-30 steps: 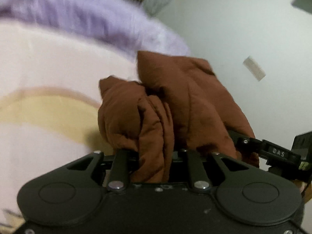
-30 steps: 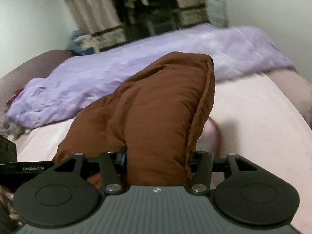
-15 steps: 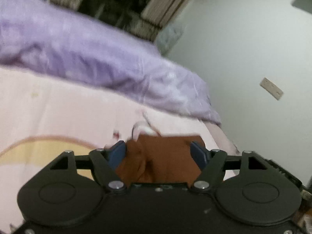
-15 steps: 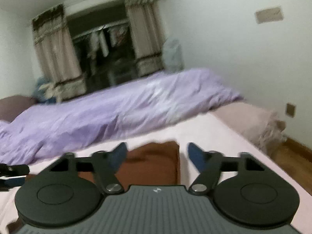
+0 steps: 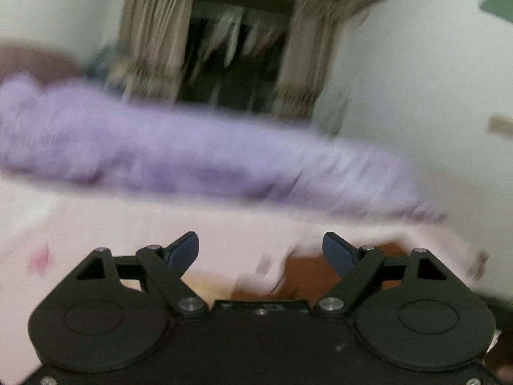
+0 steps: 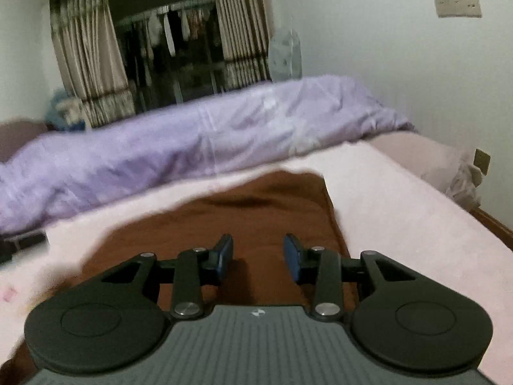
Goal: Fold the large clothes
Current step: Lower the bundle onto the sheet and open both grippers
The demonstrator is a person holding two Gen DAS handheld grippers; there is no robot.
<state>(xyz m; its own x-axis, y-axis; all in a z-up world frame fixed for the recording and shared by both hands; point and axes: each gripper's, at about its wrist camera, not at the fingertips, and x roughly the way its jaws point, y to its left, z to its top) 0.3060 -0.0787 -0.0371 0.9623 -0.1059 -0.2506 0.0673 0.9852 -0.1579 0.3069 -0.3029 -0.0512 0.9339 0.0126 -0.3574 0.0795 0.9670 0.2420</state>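
Note:
A rust-brown garment (image 6: 256, 211) lies flat on the pink bed sheet (image 6: 400, 211) in the right wrist view. My right gripper (image 6: 258, 253) is open and empty just above it, blue pads apart. In the blurred left wrist view my left gripper (image 5: 259, 250) is wide open and empty over the pink sheet (image 5: 96, 234); a piece of the brown garment (image 5: 307, 276) shows low, just right of centre, between the fingers.
A rolled purple duvet (image 6: 192, 141) lies across the far side of the bed. Curtains (image 6: 86, 57) and a dark window stand behind it. A white wall (image 6: 400, 64) and the wooden floor (image 6: 493, 224) run along the bed's right edge.
Both grippers let go of the brown garment, which they held bunched up a second ago. It now lies flat on the bed. Both grippers have drawn back and lifted their view.

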